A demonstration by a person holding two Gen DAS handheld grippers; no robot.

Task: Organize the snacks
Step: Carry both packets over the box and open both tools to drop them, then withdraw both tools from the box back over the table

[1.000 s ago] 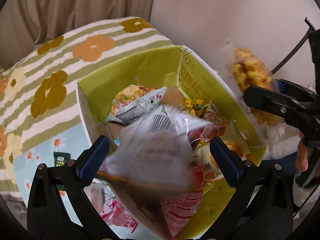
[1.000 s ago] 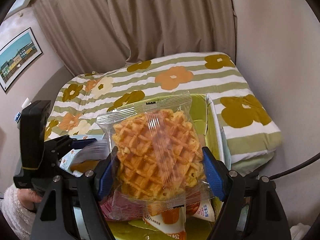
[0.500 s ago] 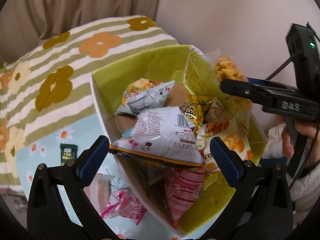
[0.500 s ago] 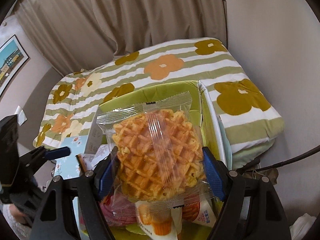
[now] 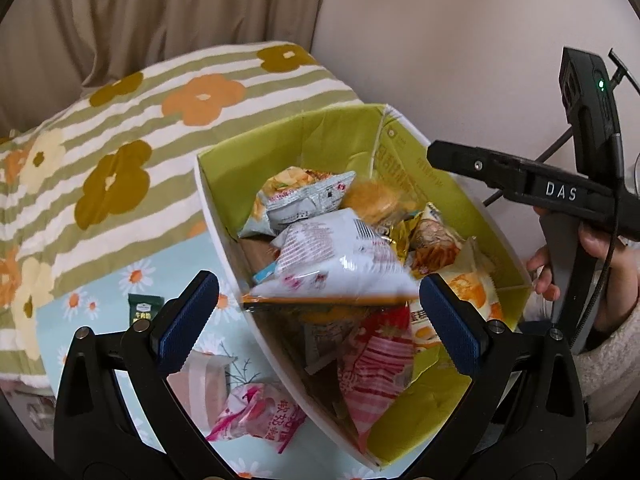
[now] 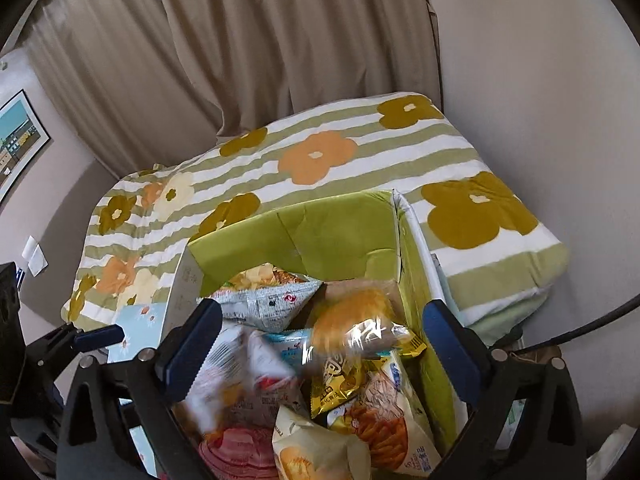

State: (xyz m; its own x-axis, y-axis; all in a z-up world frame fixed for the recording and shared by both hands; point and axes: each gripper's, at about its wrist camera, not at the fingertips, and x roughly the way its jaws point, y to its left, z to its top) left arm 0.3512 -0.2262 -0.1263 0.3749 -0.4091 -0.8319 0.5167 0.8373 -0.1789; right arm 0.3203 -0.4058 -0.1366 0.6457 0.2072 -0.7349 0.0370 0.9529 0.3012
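The green-lined box (image 5: 400, 452) sits on a daisy-print sheet, hard against a striped flower quilt (image 6: 328, 168), with beige curtains (image 6: 240, 60) behind and a framed picture (image 6: 18, 136) on the wall at far left. Outside the box, by its white wall, lie a pink packet (image 5: 260, 420), a pale pink pack (image 5: 200, 380) and a small dark green sachet (image 5: 145, 306). Inside it is a heap: a grey-white chip bag (image 6: 268, 304) at the back, a white pouch (image 5: 340, 258) blurred on top, a yellow foil pack (image 6: 344, 376), an orange stick-snack bag (image 6: 384, 428), a pink striped pack (image 5: 376, 364). The waffle pack (image 6: 356, 316) is loose now, a golden blur in clear wrap lying on the pile toward the far end of the box. The right gripper (image 6: 322, 350) has just been opening and its blue pads stand wide over the heap, nothing pressed between them; in the left wrist view it reaches over the box's right rim with a hand (image 5: 600, 256) in a fluffy white sleeve on its handle. The left gripper (image 5: 316, 320) is spread wide too, empty, straddling the near corner. The box's near end is cut off by both grippers' frames, and print on most wrappers is too smeared to read.
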